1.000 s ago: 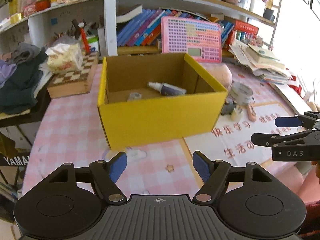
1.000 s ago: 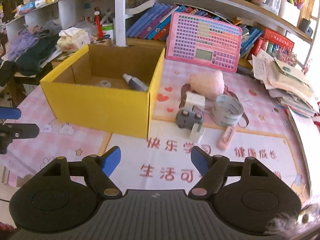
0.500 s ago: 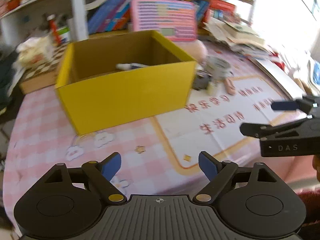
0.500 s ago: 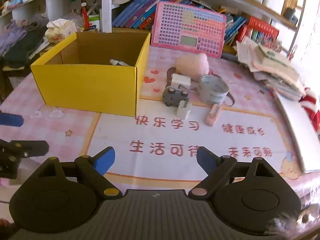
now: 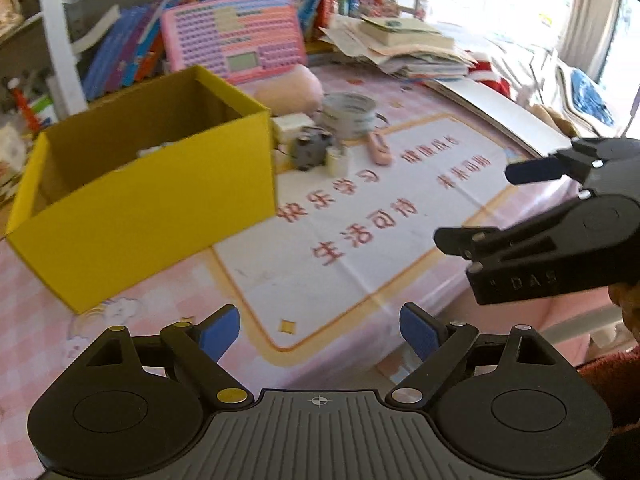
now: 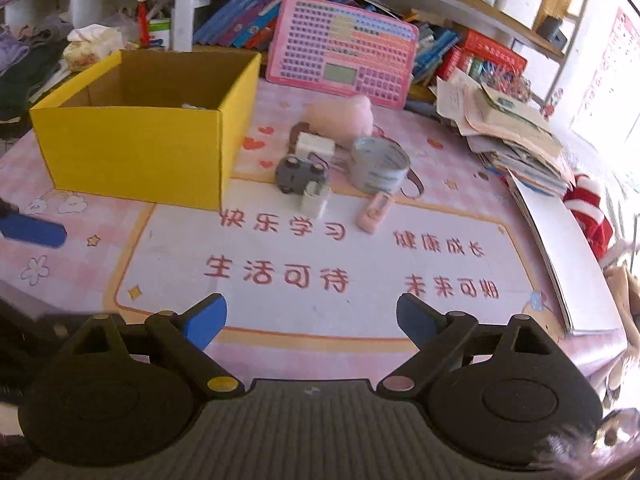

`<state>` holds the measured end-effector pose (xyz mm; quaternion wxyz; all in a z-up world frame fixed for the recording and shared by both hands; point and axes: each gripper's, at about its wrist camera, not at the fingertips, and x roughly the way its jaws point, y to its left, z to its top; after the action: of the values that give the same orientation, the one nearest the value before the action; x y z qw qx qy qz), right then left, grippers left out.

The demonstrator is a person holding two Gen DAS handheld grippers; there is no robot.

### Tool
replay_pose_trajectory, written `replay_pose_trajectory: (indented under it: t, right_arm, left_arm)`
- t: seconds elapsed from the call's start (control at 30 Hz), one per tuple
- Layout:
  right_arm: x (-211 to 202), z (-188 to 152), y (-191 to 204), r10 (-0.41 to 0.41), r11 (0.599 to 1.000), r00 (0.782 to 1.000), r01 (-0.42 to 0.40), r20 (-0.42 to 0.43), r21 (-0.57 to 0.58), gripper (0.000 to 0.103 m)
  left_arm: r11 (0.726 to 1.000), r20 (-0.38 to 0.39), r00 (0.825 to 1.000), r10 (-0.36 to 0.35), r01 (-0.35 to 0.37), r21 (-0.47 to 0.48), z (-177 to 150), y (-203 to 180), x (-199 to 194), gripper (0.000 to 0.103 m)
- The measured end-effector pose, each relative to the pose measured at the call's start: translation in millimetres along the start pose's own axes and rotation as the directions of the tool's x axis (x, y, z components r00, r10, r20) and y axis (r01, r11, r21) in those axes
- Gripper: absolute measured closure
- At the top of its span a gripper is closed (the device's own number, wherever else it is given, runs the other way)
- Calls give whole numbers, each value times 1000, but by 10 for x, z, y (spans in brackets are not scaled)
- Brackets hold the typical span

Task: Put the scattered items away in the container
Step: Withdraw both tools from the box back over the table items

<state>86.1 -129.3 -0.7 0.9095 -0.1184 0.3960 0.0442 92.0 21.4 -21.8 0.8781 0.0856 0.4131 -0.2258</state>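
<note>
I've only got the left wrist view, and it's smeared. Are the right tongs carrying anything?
Observer: No. The right tongs stand open with nothing between them; they have just been opening.
Operator: Which loose item lies nearest them?
Observer: The pink case, lying flat beside the white charger.
Operator: Is the tape roll free to lift?
Observer: Not clearly: a brown strap runs out from under the tape roll.
</note>
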Motion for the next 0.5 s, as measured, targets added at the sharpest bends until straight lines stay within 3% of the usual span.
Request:
replay_pose_trajectory:
  t: [0.5]
  right_arm:
    - [257, 74, -416, 43, 999, 998, -43, -36, 6, 11]
  left_arm:
    - [1000, 4, 1000, 2, -2, -29, 290, -201, 246, 14]
